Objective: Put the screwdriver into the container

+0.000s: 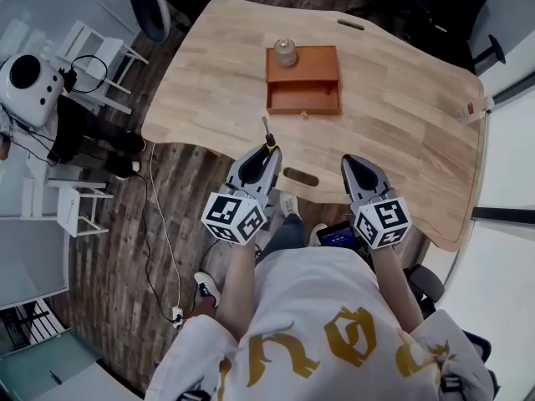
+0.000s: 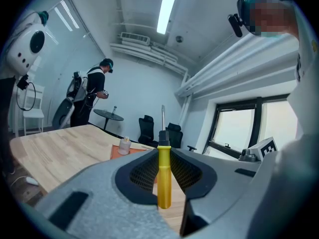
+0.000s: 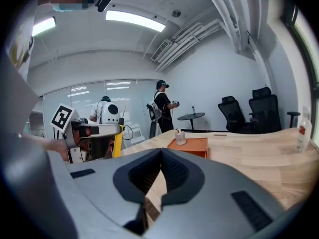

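Yellow handle of the screwdriver (image 2: 164, 183) is clamped between the jaws of my left tool (image 2: 164, 149), with the shaft running out past the tips so the blade leads. The orange container (image 1: 303, 98) sits ahead of that tool on the tabletop (image 1: 401, 115), well apart. A small bottle (image 1: 286, 52) stands at its far end; the near part looks free. My right tool (image 3: 160, 151) is closed on nothing, beside the left and off its line to the container.
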Available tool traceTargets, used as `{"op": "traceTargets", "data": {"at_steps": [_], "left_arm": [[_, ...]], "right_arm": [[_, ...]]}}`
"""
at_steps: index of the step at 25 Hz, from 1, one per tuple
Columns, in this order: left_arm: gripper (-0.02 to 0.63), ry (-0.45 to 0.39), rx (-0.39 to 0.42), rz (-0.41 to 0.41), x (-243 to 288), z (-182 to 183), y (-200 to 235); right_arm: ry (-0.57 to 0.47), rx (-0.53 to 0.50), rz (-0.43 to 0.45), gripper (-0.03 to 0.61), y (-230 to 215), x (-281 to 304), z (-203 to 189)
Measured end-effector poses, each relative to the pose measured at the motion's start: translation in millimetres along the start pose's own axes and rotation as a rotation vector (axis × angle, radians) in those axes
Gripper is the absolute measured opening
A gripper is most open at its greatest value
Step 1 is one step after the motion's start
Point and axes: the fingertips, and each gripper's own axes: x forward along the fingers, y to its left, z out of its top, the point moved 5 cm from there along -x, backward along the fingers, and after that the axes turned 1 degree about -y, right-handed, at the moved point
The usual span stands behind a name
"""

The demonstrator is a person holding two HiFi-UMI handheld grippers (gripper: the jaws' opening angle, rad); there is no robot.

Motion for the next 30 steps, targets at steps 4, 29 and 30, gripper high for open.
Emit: {"op": "traceTargets", "data": {"at_steps": [4,29,30], "left_arm": [[0.074,0.02,-0.001,-0.049,38.2,8.1,25.4],[0.074,0.224,0.025,-0.24,154.1,-6.4,138.4],[0.074,0.221,0.026,-0.247,158.6,-5.4,136.9]], "right_arm": [[0.01,0.004,-0.047,0.011,-17.1,28.7,7.6],[0.049,0.101,-0.269,0.011,-52.5,127.9,6.7],[0.046,0.103,-0.273,0.011,-54.5,128.1,7.4]]}}
